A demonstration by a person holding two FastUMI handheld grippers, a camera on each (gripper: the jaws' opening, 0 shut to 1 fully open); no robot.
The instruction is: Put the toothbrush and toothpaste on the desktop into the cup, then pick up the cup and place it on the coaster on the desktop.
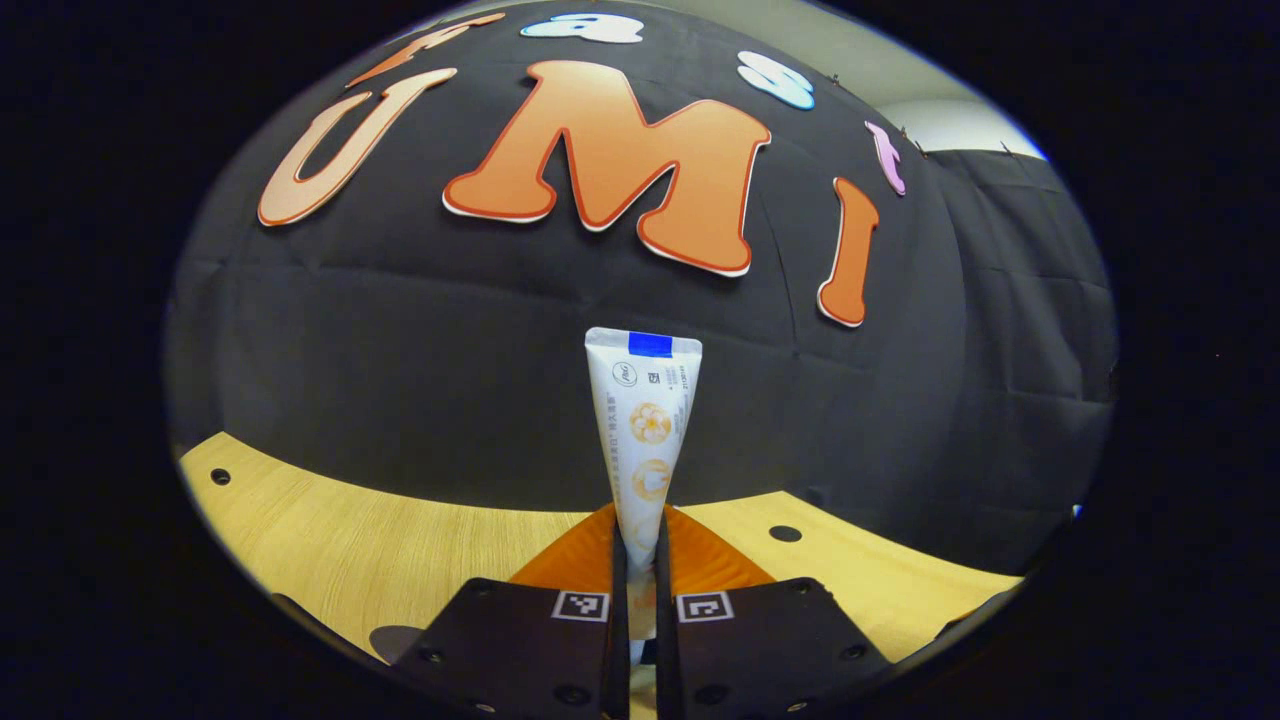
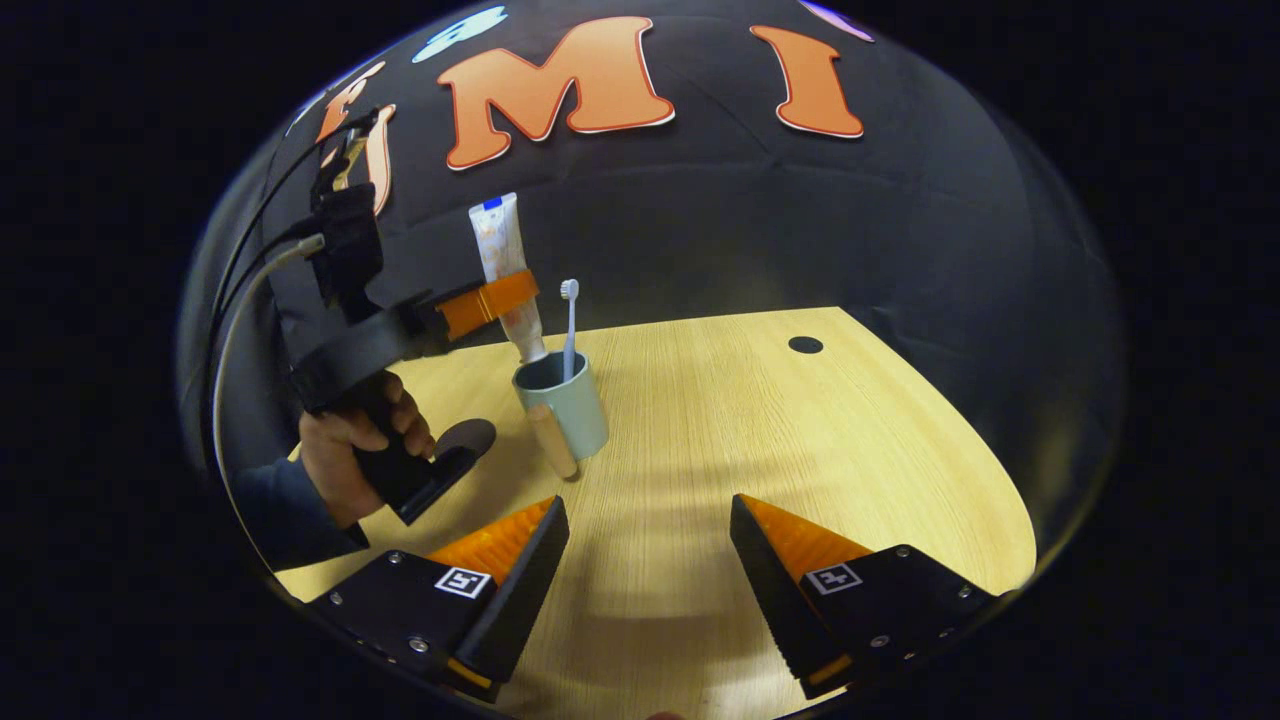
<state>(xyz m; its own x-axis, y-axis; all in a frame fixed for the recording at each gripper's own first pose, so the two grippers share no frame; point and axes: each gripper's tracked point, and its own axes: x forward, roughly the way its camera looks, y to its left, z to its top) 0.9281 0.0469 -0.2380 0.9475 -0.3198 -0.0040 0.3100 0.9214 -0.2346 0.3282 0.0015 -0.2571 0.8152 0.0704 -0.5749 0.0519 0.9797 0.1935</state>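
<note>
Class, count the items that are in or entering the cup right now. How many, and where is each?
2. The toothbrush stands upright inside the cup; the toothpaste, gripped by the left gripper, has its lower end at the cup's rim.

- The cup (image 2: 562, 403) is set on the desktop (image 2: 760, 440), ahead of the right gripper (image 2: 648, 535).
- The toothbrush (image 2: 569, 330) is stood upright in the cup.
- The toothpaste (image 2: 508, 275) is held above the cup's rim by the left gripper (image 2: 490, 298), to the toothbrush's left.
- The coaster (image 2: 466, 436) is laid on the desktop, left of the cup.
</note>
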